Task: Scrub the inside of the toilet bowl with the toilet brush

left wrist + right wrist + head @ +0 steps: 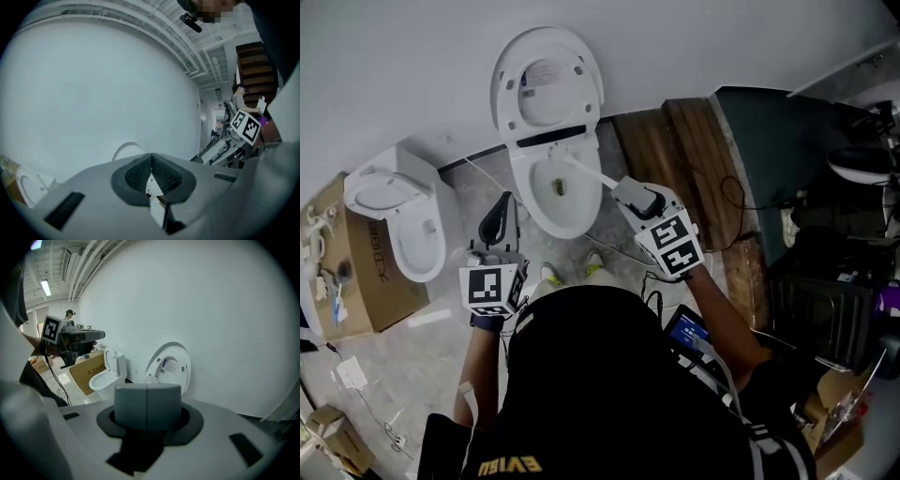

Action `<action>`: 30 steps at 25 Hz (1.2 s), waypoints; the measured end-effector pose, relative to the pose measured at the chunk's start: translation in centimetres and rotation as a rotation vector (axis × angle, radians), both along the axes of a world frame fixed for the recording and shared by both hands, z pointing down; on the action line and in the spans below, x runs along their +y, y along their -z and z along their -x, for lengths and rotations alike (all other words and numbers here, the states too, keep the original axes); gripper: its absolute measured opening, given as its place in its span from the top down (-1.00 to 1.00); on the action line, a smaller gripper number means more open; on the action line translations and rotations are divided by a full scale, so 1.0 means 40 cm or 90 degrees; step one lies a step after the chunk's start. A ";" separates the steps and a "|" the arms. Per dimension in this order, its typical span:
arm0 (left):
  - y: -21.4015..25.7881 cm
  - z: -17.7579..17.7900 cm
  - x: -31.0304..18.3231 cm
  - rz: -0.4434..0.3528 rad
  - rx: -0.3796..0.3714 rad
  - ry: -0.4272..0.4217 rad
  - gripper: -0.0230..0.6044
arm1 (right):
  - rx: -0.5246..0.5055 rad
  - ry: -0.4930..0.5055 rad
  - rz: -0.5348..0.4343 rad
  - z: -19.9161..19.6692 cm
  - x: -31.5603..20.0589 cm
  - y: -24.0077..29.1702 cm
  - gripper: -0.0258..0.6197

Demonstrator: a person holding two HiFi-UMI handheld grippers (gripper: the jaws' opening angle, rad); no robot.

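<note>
Over the toilet bowl [531, 212], right gripper [624, 193] fingers pinch the brush [586, 171] handle's end: light, stiff, probably slippery. Left gripper [151, 174] fingers are pressed together, empty.

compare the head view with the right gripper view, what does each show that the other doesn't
Head view only: the inside of the bowl, with the brush running down into it from the right gripper. Right gripper view only: that gripper's shut jaws hiding the bowl, a ceiling light and a distant person. Both: the raised lid, the second toilet and the box.
</note>
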State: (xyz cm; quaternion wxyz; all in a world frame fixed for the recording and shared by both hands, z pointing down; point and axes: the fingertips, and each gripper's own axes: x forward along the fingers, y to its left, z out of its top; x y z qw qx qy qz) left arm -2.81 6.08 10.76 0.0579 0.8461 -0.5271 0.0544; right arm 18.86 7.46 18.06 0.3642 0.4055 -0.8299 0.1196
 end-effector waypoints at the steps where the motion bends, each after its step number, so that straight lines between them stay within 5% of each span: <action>1: 0.000 0.003 -0.004 -0.001 0.000 0.002 0.89 | -0.001 0.000 0.002 0.002 -0.001 0.001 0.46; 30: 0.001 0.065 0.020 -0.001 -0.020 0.033 0.89 | -0.018 0.004 -0.016 0.011 0.019 0.066 0.46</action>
